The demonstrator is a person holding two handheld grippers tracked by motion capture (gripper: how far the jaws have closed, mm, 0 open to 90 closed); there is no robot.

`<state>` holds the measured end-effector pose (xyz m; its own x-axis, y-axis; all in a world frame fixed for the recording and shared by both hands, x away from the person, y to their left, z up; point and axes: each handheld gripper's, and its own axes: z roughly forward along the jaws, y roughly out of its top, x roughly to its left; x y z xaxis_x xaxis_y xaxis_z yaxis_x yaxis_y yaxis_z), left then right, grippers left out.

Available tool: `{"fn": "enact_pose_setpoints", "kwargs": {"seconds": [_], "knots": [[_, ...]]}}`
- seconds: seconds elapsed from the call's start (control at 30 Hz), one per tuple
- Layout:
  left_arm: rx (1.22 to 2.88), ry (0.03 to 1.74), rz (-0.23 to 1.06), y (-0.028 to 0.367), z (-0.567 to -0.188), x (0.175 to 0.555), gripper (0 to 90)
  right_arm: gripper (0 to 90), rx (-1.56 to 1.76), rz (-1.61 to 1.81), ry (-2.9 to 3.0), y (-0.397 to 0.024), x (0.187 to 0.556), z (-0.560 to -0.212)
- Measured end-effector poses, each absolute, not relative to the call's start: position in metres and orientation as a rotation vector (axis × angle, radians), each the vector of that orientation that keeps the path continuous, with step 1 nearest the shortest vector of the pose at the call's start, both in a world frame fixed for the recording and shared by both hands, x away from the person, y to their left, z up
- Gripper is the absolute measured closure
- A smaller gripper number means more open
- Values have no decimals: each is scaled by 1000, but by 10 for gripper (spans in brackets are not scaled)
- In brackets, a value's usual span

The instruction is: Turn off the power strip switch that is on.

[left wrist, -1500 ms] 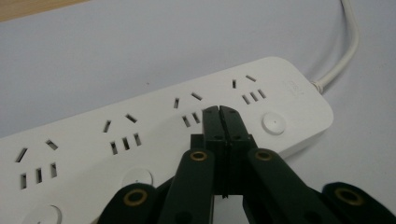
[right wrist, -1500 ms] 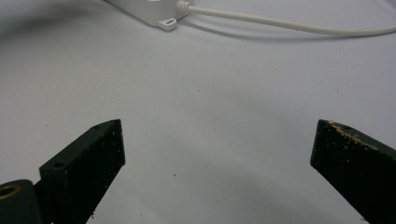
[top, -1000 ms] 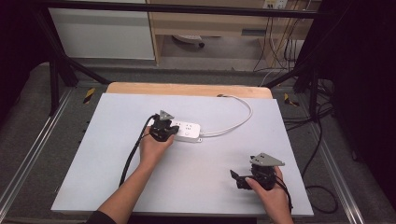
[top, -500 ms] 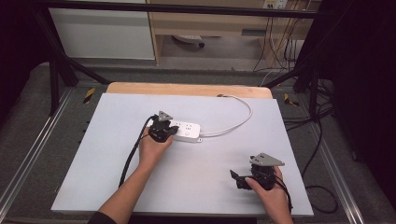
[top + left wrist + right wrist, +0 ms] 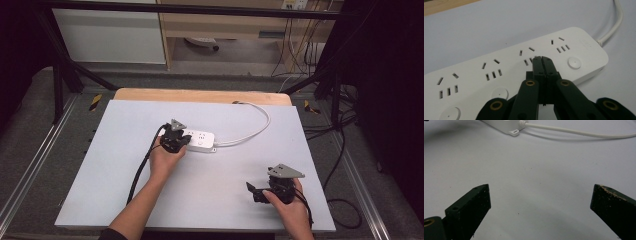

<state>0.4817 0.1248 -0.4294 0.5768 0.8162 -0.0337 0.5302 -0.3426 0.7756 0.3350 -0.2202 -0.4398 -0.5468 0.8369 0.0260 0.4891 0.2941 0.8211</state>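
White strip (image 5: 199,140) lies mid-surface (image 5: 120,200). Left hand-held gripper (image 5: 541,59) closed, empty, tips over strip's sockets near button (image 5: 574,62); press squarely, gently. Right hand-held gripper (image 5: 539,202) open, well apart from strip.

A pale grey sheet (image 5: 200,200) covers the bench, leaving a strip of light wooden top (image 5: 200,95) bare along the far edge. Beyond that edge stand a white cabinet panel (image 5: 107,35) and a wooden shelf unit (image 5: 225,25); black cables (image 5: 345,140) trail on the grey floor past the right edge.
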Motion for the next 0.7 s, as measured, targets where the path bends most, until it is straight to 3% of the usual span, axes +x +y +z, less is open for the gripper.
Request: {"fn": "enact_pose_setpoints", "kwargs": {"seconds": [0.7], "knots": [[2005, 1097, 473, 125, -430, 481, 900, 36, 1190, 1149, 2158, -220, 335, -440]]}}
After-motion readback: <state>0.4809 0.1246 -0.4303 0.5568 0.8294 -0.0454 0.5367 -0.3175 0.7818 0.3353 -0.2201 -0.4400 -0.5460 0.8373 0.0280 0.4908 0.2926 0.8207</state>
